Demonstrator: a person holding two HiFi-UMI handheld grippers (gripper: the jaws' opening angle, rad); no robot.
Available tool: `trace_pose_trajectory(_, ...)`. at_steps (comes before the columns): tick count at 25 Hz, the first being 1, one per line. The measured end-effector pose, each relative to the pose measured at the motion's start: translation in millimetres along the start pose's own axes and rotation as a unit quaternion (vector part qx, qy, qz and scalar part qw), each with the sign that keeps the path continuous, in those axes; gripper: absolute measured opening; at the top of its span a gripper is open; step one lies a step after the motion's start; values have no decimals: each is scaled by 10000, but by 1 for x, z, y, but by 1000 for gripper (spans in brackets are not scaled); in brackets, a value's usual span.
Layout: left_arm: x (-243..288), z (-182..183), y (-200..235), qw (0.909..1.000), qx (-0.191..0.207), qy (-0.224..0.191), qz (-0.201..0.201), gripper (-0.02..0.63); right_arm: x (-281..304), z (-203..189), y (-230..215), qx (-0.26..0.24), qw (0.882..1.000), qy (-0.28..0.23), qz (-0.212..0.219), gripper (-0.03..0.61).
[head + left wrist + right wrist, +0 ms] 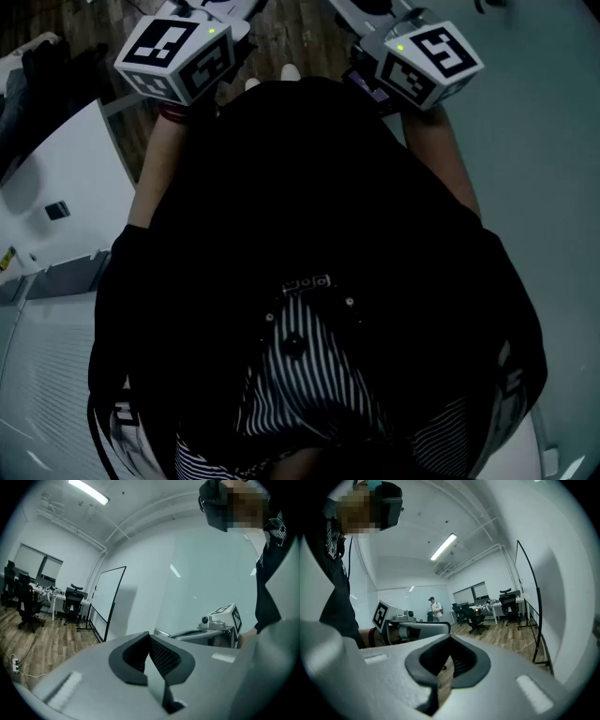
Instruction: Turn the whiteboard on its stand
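The whiteboard [108, 603], a tall white panel in a thin black frame on a floor stand, stands some way off by the wall in the left gripper view. In the right gripper view the whiteboard [533, 603] fills the right side, with its black edge close by. My left gripper [150, 637] is shut with nothing between its pads. My right gripper [450, 639] is also shut and empty. Both are held up in front of the person's chest, apart from the board. The head view shows only their marker cubes, the left cube [175, 56] and the right cube [431, 62].
Black office chairs [72, 603] and desks [506, 603] stand on the wooden floor beyond the board. A person [435, 608] stands far back. A cable [15, 665] lies on the floor. A white table [56, 192] is at the person's left.
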State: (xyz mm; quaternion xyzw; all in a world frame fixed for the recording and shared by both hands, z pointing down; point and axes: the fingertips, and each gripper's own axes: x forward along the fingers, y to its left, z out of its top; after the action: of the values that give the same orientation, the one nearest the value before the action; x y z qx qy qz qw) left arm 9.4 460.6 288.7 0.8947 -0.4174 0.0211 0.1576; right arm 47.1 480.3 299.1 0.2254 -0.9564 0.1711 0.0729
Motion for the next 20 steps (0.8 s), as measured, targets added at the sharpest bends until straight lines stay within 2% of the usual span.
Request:
trace_pose_trajectory(7, 19, 2, -18, 9999, 59, 123, 44, -15, -23, 0, -14, 191, 9998, -77, 24, 0)
trace_pose_trajectory(12, 30, -6, -29, 9995, 57, 303, 97, -15, -30, 0, -12, -239, 9996, -32, 155, 0)
trace_pose_trajectory(16, 29, -9, -36, 9992, 89, 383, 98, -15, -31, -4, -14, 151, 9992, -87, 351, 0)
trace_pose_trajectory(20, 34, -17, -37, 9987, 94, 439, 230, -15, -37, -8, -27, 245, 9989, -71, 394, 0)
